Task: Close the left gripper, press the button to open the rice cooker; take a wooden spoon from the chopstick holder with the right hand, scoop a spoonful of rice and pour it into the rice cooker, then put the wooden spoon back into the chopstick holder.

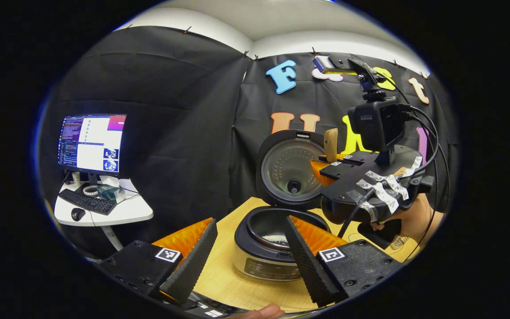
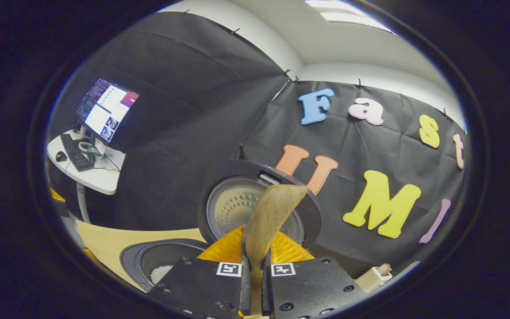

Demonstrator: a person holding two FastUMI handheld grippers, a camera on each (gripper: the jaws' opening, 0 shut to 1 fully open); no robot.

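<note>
Rice cooker (image 1: 267,248) sits on the wooden table (image 1: 224,274) directly ahead of the left gripper (image 1: 250,248), framed between its two fingers, which stand spread wide apart and grip nothing. Its lid (image 1: 288,170) is swung up and stands upright behind the pot, the steel inner plate facing forward. In the right gripper view, white rice appears to lie in the pot (image 2: 162,270), low and to the left of the jaws, though only a small patch shows.

The right gripper (image 2: 255,274) is clenched on the handle of the wooden spoon (image 2: 270,217); both fingers press against it, and the bowl rises straight up from between the jaws, tilted a little to the right, in front of the open lid (image 2: 237,208). From the left gripper view the right gripper (image 1: 332,170) hangs above and to the right of the cooker, held by a hand (image 1: 414,219), with the spoon's tip (image 1: 330,144) poking up beside the lid.

A pale container (image 2: 373,277) with something wooden in it sits low to the right of the right jaws, likely the chopstick holder. Far left, a monitor (image 1: 90,144) and keyboard (image 1: 86,201) rest on a white side table (image 1: 117,215).
</note>
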